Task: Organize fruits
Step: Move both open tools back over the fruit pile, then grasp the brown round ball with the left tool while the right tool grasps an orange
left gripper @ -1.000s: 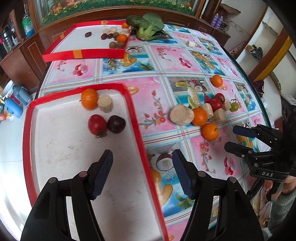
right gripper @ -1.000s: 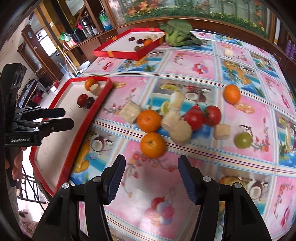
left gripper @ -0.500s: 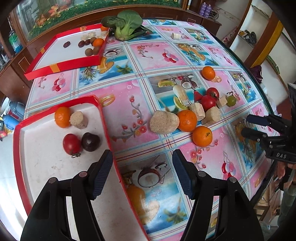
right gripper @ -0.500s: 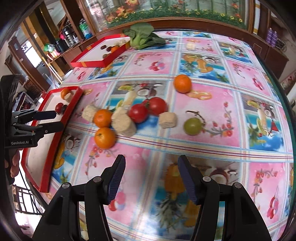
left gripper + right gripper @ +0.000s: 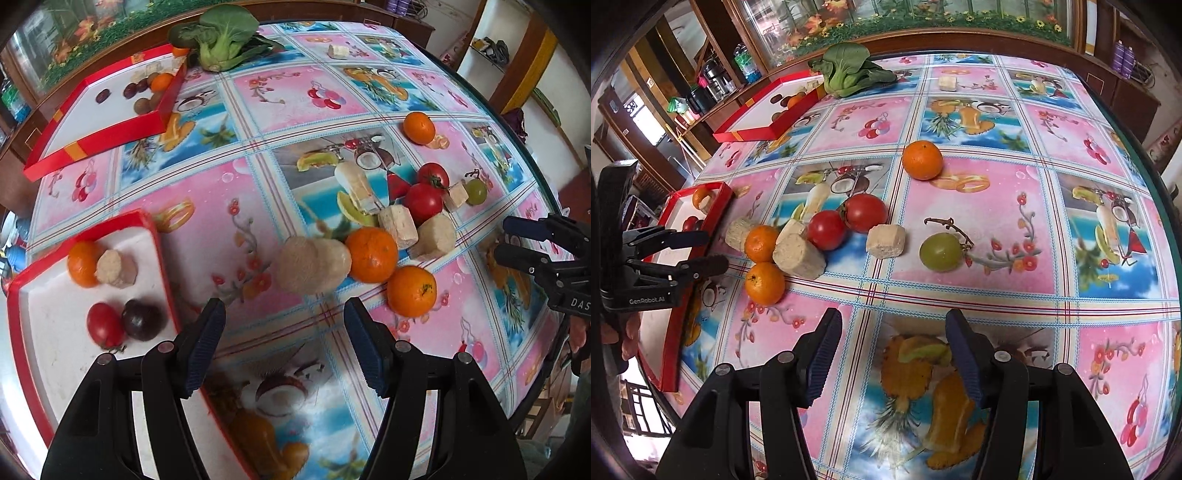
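Above the fruit-print tablecloth [image 5: 979, 229], both grippers empty: left gripper [image 5: 284, 341] parted about halfway, right gripper [image 5: 894, 350] closing on nothing. Loose oranges [image 5: 372, 254], tomatoes [image 5: 827, 229] and green grape [image 5: 940, 251] clustered mid-table; beside them, near red tray [image 5: 159, 236] already holding an orange, tomato and plum.

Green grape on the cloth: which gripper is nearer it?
Right. The right gripper hangs just short of the green grape, fingers closing, empty; the left gripper sits beyond the orange cluster.
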The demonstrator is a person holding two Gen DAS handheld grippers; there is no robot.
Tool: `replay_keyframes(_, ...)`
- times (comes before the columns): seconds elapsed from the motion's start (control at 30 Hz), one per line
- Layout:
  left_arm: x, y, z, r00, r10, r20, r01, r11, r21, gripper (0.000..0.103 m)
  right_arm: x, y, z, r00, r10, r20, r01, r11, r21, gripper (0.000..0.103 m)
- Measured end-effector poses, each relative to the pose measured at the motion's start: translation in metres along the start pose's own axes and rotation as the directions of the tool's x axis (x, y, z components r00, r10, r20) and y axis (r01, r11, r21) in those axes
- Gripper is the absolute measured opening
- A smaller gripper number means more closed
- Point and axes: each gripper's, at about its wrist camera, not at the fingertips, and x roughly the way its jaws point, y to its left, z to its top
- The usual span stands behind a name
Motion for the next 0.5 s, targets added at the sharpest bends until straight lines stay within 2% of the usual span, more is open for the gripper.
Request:
replay_keyframes(0.3,0.019,-0.004,0.015,1.0,0.007,-0.01,-0.007,1.0,0.018,0.066,0.019,0.002,0.012,1.0,0.015,-0.016,-0.016,1.0,-0.017,0.043)
replay_keyframes(0.5,0.021,-0.005,0.018,1.0,0.011,0.007,-0.012,0.999,0.032,0.064,0.027,0.004,0.02,1.0,0.023,-0.02,-0.024,0.999,-0.022,0.043)
